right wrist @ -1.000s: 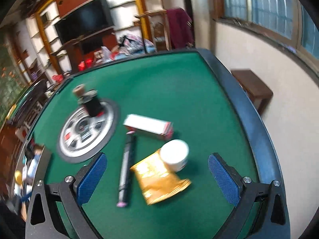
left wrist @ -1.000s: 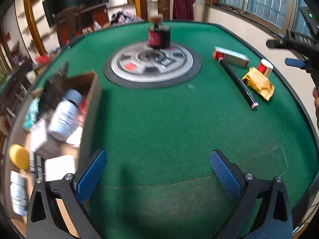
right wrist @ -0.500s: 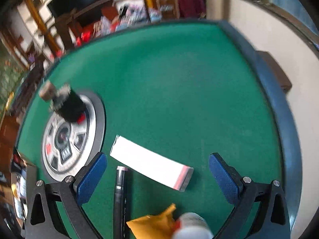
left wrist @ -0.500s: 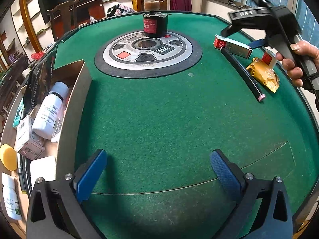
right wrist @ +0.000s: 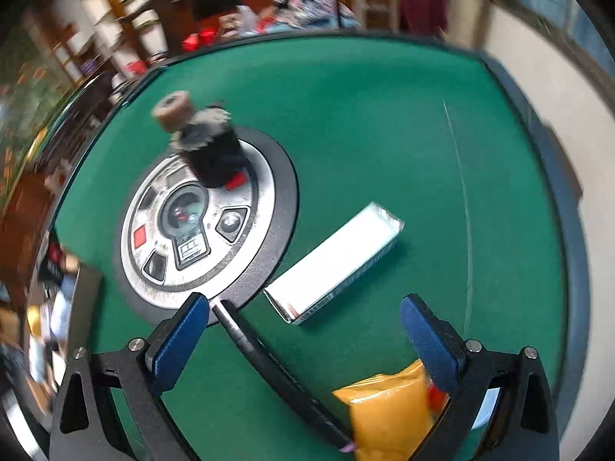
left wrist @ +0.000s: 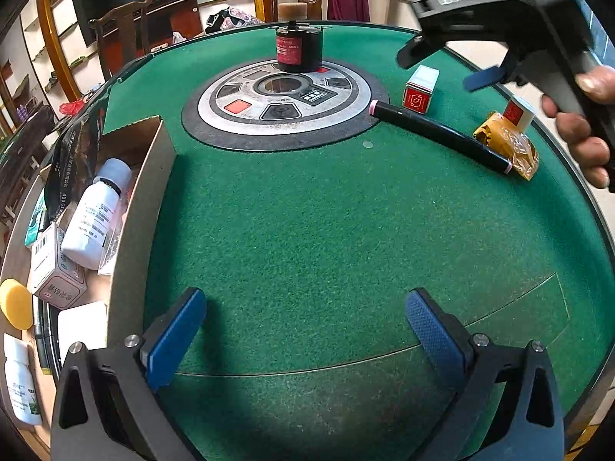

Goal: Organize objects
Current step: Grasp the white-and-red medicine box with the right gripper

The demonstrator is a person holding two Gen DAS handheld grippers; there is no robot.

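Hovering right gripper (right wrist: 303,324) wide open over white box (right wrist: 334,265) | left gripper (left wrist: 305,324) open, empty

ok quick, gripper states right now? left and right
Left gripper: open, holding nothing, over bare green felt.
Right gripper: open, holding nothing, hovering above the white box and black marker.

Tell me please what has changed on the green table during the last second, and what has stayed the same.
The right gripper has come in over the loose items, open and empty. The black marker has swung round; its far end now touches the round centre panel. The white and red box has turned too. The yellow packet, the white cup and the cardboard box stayed. The left gripper remains open, empty.
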